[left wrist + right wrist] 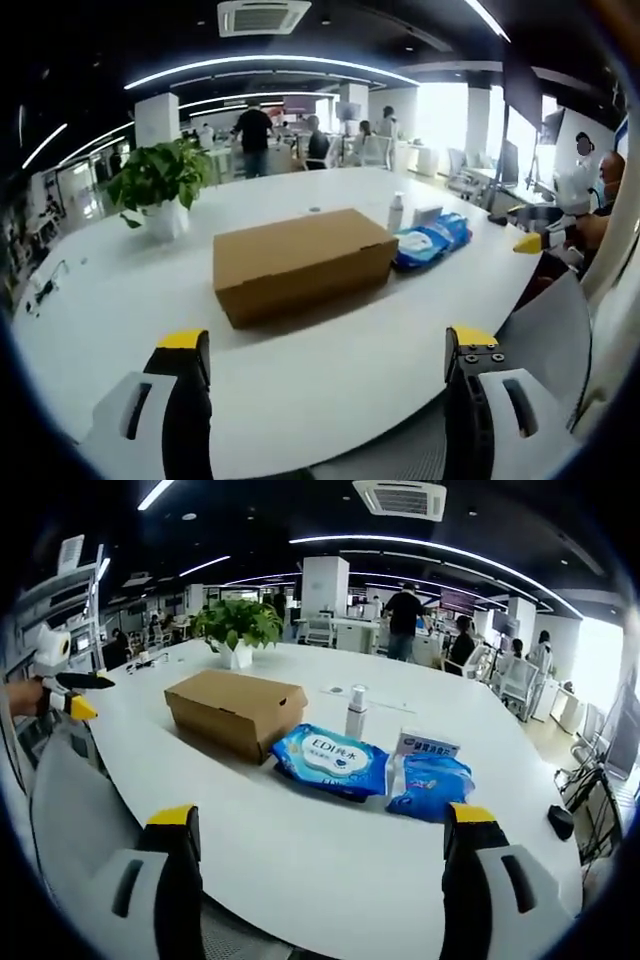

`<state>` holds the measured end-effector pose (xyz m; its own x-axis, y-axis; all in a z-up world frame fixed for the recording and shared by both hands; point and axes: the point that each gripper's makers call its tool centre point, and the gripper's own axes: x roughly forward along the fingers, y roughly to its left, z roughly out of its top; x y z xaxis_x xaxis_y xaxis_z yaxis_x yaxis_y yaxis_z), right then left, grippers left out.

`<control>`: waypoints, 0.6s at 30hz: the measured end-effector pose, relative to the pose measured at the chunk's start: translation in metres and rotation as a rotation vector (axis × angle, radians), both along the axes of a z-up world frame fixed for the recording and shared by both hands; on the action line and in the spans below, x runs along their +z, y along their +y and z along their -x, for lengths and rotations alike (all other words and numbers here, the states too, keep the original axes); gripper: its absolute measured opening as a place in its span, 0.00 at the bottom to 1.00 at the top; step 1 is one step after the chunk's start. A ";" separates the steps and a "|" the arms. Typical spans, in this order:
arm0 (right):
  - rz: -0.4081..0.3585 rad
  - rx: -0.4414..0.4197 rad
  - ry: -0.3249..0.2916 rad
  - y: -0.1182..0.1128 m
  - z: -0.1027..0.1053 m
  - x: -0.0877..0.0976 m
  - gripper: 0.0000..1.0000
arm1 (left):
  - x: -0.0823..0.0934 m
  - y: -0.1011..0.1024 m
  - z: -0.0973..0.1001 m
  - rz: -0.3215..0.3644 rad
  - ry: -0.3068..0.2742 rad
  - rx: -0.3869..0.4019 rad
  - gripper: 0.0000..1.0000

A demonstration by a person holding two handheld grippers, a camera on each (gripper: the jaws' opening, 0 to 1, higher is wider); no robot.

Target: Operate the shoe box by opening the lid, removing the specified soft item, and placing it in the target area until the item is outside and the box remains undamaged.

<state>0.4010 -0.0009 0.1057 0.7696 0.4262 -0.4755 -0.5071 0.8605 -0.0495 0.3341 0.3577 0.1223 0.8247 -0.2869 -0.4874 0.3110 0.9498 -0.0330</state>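
Observation:
A brown cardboard shoe box (300,262) lies shut on the white table (330,380); it also shows in the right gripper view (235,710). My left gripper (330,350) is open, held back from the box near the table's edge, nothing between its jaws. My right gripper (320,825) is open too, over the table's near side, with the box ahead to the left. The other gripper's yellow tip shows at the right of the left gripper view (530,242) and at the left of the right gripper view (75,705).
Two blue soft packs (330,760) (430,783), a small white box (427,745) and a white pump bottle (355,713) lie right of the shoe box. A potted plant (160,185) stands at the table's far side. People and desks fill the office behind.

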 end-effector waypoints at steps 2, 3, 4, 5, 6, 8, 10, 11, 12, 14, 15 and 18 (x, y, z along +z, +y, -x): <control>0.000 -0.001 -0.003 0.000 0.000 0.000 0.96 | -0.001 -0.001 0.001 0.001 0.004 0.000 1.00; -0.001 -0.002 -0.002 -0.001 -0.001 0.001 0.96 | -0.002 -0.001 0.002 0.000 0.005 -0.002 1.00; -0.001 -0.002 -0.002 -0.001 -0.001 0.001 0.96 | -0.002 -0.001 0.002 -0.001 0.005 -0.002 1.00; -0.001 -0.002 -0.004 -0.001 -0.001 0.001 0.96 | -0.002 -0.001 0.002 0.000 0.004 -0.002 1.00; -0.002 -0.003 -0.004 -0.001 -0.001 0.001 0.96 | -0.002 -0.001 0.002 0.002 0.005 -0.002 1.00; -0.003 -0.005 -0.004 -0.002 -0.002 0.002 0.96 | -0.002 -0.002 0.002 0.004 0.001 -0.001 1.00; -0.001 -0.004 -0.003 -0.002 -0.002 0.001 0.96 | -0.002 -0.002 0.001 0.003 0.000 -0.002 1.00; -0.002 -0.005 -0.002 -0.002 -0.002 0.001 0.96 | -0.002 -0.002 0.001 0.003 -0.001 -0.001 1.00; -0.002 -0.004 -0.003 -0.002 -0.002 0.001 0.96 | -0.001 -0.001 0.001 0.002 -0.003 -0.001 1.00; 0.000 -0.005 -0.006 -0.003 -0.002 0.002 0.96 | 0.000 -0.001 0.000 0.006 -0.008 0.000 1.00; -0.001 -0.006 -0.006 -0.004 -0.002 0.002 0.96 | 0.000 -0.001 0.000 0.005 -0.008 0.000 1.00; -0.006 -0.009 -0.008 -0.004 -0.003 0.003 0.96 | -0.001 0.000 0.000 0.000 -0.005 -0.003 1.00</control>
